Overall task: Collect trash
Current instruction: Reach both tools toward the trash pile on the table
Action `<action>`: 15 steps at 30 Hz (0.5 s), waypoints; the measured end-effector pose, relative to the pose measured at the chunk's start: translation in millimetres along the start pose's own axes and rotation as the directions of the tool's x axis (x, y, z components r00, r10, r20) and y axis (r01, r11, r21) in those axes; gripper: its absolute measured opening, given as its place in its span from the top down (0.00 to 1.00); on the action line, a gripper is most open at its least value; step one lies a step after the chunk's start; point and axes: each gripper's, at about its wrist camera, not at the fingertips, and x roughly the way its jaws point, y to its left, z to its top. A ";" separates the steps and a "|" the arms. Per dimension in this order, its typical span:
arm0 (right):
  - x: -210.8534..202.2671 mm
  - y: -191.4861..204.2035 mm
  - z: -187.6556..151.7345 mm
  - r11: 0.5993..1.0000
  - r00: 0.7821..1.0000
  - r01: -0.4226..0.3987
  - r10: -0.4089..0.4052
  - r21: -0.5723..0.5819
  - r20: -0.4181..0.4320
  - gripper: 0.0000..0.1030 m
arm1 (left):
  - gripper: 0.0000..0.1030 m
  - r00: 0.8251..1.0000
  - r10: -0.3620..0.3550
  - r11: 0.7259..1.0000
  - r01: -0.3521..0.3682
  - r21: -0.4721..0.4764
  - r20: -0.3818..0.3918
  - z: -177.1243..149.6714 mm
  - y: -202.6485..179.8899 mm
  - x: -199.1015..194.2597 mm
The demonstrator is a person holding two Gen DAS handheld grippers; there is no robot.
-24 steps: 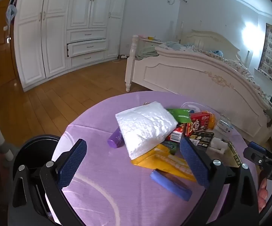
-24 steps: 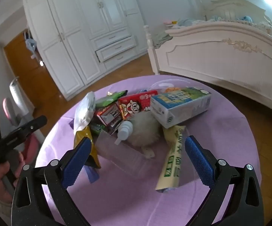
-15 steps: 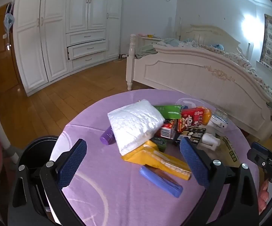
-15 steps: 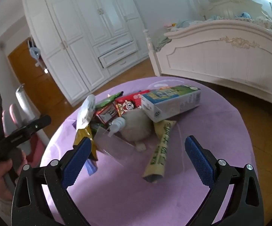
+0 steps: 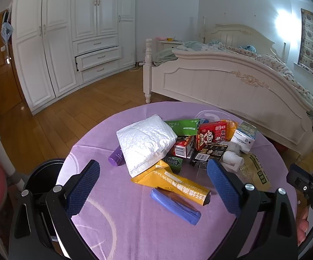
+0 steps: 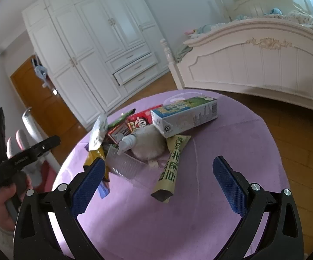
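purple tablecloth (image 6: 232, 143) bare around trash pile (image 6: 147, 130)

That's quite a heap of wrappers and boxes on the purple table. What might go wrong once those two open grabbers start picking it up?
The white padded envelope lies on top of other pieces, so pulling one from under it could shift the heap. The purple bottle lies on its side near the table's edge and might roll off. The clear plastic tray is hard to see and may get crushed or slip from the fingers.

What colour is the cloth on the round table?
Purple, with pale line patterns; the tablecloth shows best in the left wrist view.
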 end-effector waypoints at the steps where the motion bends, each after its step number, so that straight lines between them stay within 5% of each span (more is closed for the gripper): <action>1: 0.2 0.4 -0.3 1.000 1.000 0.000 0.000 -0.001 -0.001 0.05 | 0.05 1.000 0.001 1.000 -0.001 0.000 0.000 0.0 0.0 0.4; 15: 9.6 1.3 -2.5 1.000 0.999 -0.005 0.006 0.020 -0.036 0.05 | 0.05 0.999 -0.032 0.999 0.031 -0.031 -0.014 1.2 8.0 8.9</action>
